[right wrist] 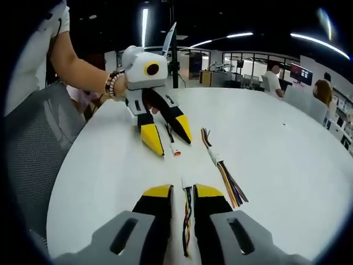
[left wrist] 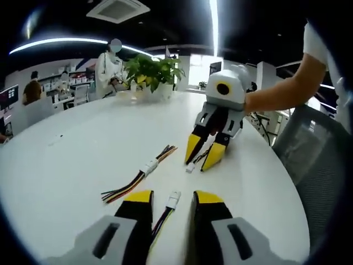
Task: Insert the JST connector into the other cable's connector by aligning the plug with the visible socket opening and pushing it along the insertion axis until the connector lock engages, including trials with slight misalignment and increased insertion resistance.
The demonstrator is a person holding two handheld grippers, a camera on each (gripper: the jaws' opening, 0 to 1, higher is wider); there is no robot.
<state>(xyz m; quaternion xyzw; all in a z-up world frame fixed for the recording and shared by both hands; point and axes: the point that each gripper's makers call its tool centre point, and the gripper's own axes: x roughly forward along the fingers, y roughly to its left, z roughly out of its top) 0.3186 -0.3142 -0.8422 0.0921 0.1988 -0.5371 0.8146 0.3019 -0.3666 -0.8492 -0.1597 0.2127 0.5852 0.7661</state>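
In the left gripper view my left gripper (left wrist: 172,197) is open, and a cable with a white JST connector (left wrist: 173,200) lies on the table between its yellow-tipped jaws. Opposite it, my right gripper (left wrist: 198,164) points back at me with another white connector (left wrist: 190,167) at its tips. In the right gripper view my right gripper (right wrist: 183,193) stands open around a thin multicoloured cable (right wrist: 187,212) running between the jaws. The left gripper (right wrist: 174,147) faces it, its connector (right wrist: 176,149) between the open tips. The two connectors lie apart, roughly facing each other.
A third cable (left wrist: 149,167) with a white joined connector and fanned coloured wires lies beside the grippers, seen also as wires (right wrist: 231,187). The white round table (left wrist: 83,149) has a potted plant (left wrist: 151,74) at its far side. A grey mesh chair (right wrist: 33,149) stands at the table edge.
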